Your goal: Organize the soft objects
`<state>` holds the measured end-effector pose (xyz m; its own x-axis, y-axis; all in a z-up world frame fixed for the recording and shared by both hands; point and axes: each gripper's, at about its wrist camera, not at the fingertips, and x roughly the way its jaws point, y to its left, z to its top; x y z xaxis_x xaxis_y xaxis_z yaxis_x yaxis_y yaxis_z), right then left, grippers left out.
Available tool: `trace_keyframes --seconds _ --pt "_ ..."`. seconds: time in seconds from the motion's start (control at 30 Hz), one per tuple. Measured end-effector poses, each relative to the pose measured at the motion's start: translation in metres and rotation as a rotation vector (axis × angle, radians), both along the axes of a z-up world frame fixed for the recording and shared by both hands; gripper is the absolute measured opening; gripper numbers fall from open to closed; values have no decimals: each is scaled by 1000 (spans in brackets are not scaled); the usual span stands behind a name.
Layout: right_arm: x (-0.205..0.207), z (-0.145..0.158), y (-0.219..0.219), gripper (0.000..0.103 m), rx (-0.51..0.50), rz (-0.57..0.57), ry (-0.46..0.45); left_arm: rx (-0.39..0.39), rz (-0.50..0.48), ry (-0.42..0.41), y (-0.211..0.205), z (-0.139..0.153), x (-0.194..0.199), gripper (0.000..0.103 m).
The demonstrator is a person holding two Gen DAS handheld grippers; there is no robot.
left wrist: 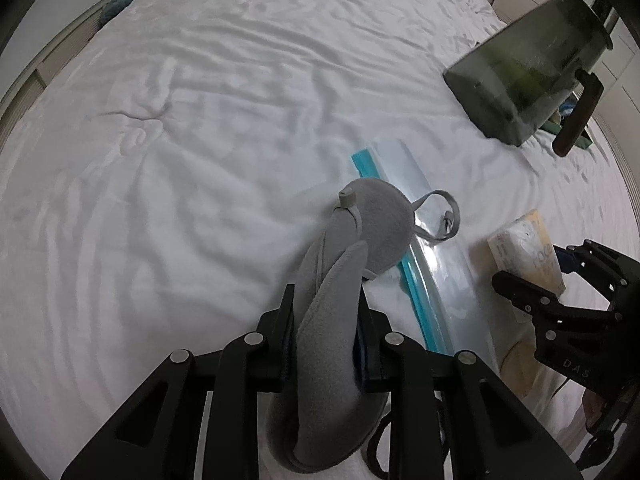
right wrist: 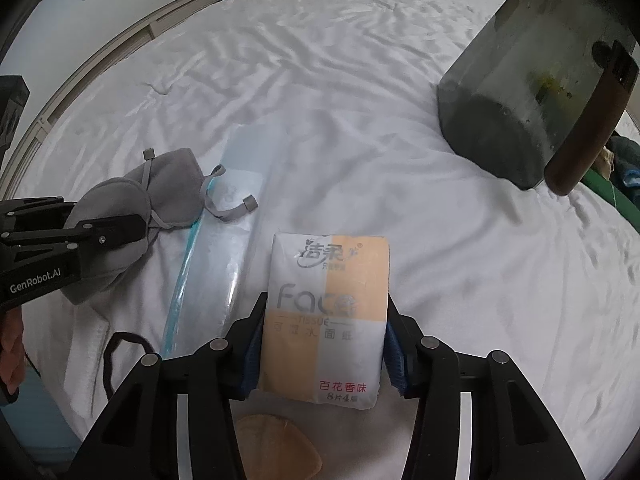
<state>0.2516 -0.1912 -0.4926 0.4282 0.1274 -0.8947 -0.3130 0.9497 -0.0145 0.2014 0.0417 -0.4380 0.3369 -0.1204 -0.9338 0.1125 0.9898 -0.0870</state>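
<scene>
A grey padded bra (left wrist: 376, 220) hangs from my left gripper (left wrist: 326, 296), whose jaws are shut on one cup, the other cup and straps trailing onto the bed. The right wrist view shows the bra (right wrist: 160, 192) and left gripper (right wrist: 120, 228) at the left. A clear zip bag (left wrist: 436, 264) with a blue seal lies flat beside it, also visible as the zip bag (right wrist: 240, 184). My right gripper (right wrist: 326, 304) is shut on a white and orange tissue pack (right wrist: 328, 280). The left wrist view has that pack (left wrist: 524, 240) and right gripper (left wrist: 536, 268) at the right.
A white wrinkled bed sheet (left wrist: 200, 120) covers the whole surface. A dark translucent bin (right wrist: 520, 92) with a brown handle (right wrist: 588, 120) stands at the far right, seen too as the bin (left wrist: 528, 68). A black strap loop (right wrist: 120, 344) and a tan pad (right wrist: 276, 444) lie near the front edge.
</scene>
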Motion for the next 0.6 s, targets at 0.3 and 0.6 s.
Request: trace_keyframes --seconds 0.3,0.6 --pt "-3 17 -6 49 8 1 -16 -4 41 -41 6 23 -1 20" --pt "-9 43 -14 49 12 4 -36 -27 64 -52 -3 45 -4 20"
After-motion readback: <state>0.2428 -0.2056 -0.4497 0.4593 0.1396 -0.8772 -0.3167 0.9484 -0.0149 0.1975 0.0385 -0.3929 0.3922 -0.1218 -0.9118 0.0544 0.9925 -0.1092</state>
